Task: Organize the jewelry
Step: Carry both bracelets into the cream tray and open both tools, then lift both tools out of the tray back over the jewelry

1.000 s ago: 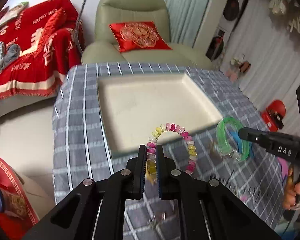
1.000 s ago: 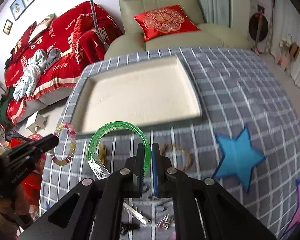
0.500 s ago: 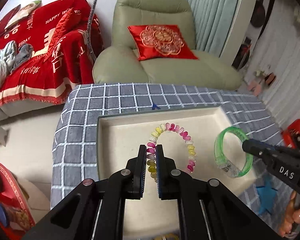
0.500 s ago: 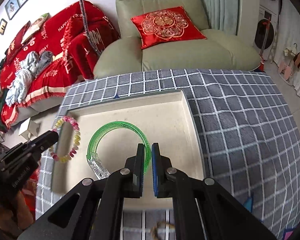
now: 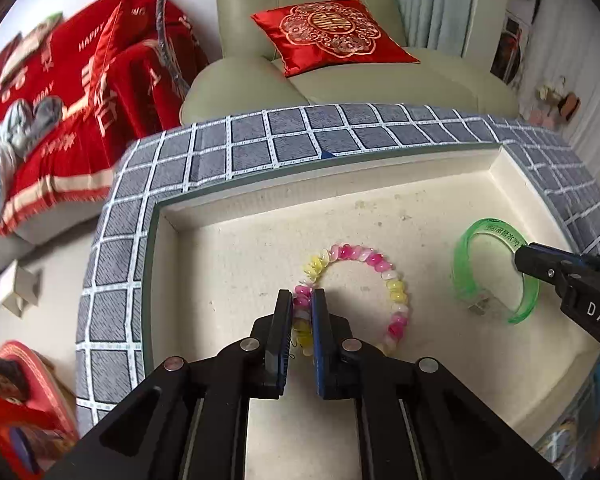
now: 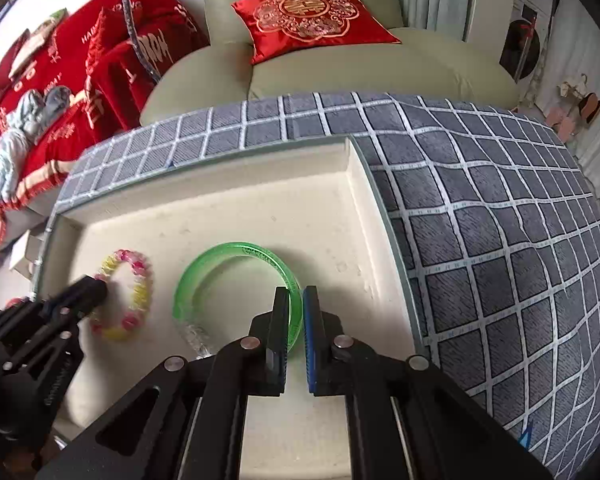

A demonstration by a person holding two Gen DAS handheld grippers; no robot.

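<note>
My left gripper (image 5: 302, 300) is shut on a pink, yellow and white bead bracelet (image 5: 380, 268), low over the floor of a cream tray (image 5: 260, 196). My right gripper (image 6: 296, 300) is shut on a clear green bangle (image 6: 220, 252), also low inside the tray (image 6: 356, 172), toward its right side. The bangle (image 5: 464, 248) lies to the right of the bead bracelet in the left wrist view, with the right gripper (image 5: 518, 254) on its rim. The bead bracelet (image 6: 136, 280) and the left gripper (image 6: 100, 288) show at the left of the right wrist view. Whether either piece touches the tray floor I cannot tell.
The tray sits on a grey checked tablecloth (image 6: 480, 208). A green armchair (image 5: 340, 80) with a red cushion (image 5: 332, 32) stands behind the table. A red blanket (image 5: 80, 80) covers a sofa at the left.
Both grippers have carried their pieces forward from the table's front over the tray rim and lowered them into the tray. Both stay shut.
</note>
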